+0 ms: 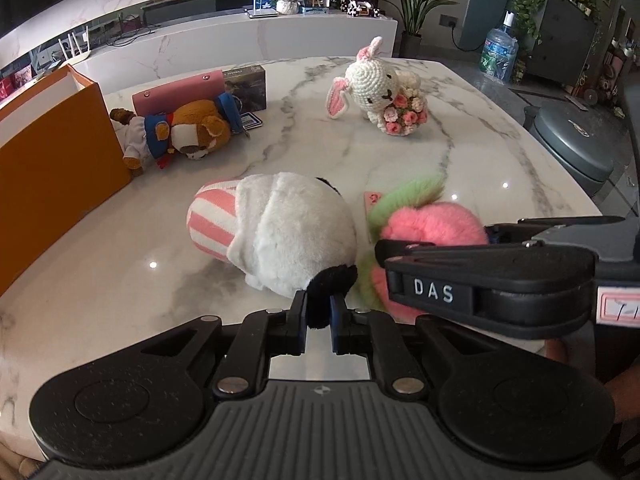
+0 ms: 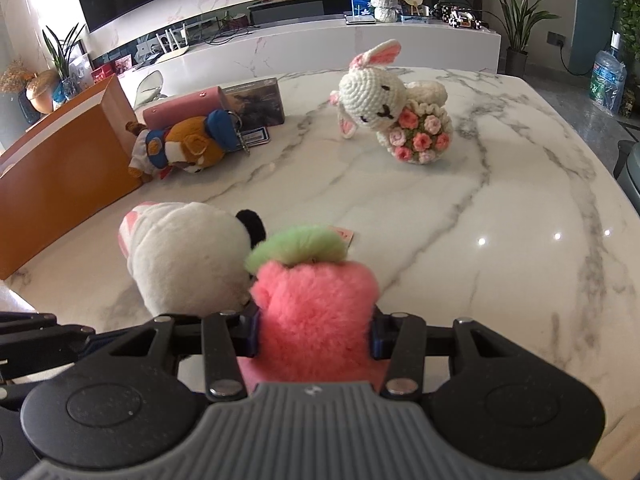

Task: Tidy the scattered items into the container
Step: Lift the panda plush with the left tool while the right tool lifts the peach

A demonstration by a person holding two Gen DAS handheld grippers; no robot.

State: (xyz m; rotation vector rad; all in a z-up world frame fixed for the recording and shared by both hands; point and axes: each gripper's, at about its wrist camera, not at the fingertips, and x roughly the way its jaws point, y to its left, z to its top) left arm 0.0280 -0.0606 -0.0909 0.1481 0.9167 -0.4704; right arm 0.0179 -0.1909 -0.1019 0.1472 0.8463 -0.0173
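A white plush panda [image 1: 288, 232] with a pink-striped part lies on the marble table [image 1: 400, 160]. My left gripper [image 1: 319, 312] is shut on its black ear [image 1: 328, 284]. Beside it lies a fluffy pink peach plush [image 2: 316, 312] with a green leaf [image 2: 296, 246]; my right gripper [image 2: 316, 334] is shut on its body. In the left wrist view the right gripper [image 1: 472, 276] reaches in from the right, over the peach plush [image 1: 432, 224]. The panda [image 2: 188, 256] shows left of the peach in the right wrist view. An open orange box [image 1: 48, 152] stands at the left.
A brown bear plush [image 1: 180, 132] in blue lies by the orange box [image 2: 60, 164], in front of a pink case [image 1: 180, 94] and a dark box [image 1: 246, 88]. A crocheted white rabbit [image 1: 380, 88] with flowers sits far right. The table edge [image 1: 560, 168] curves at right.
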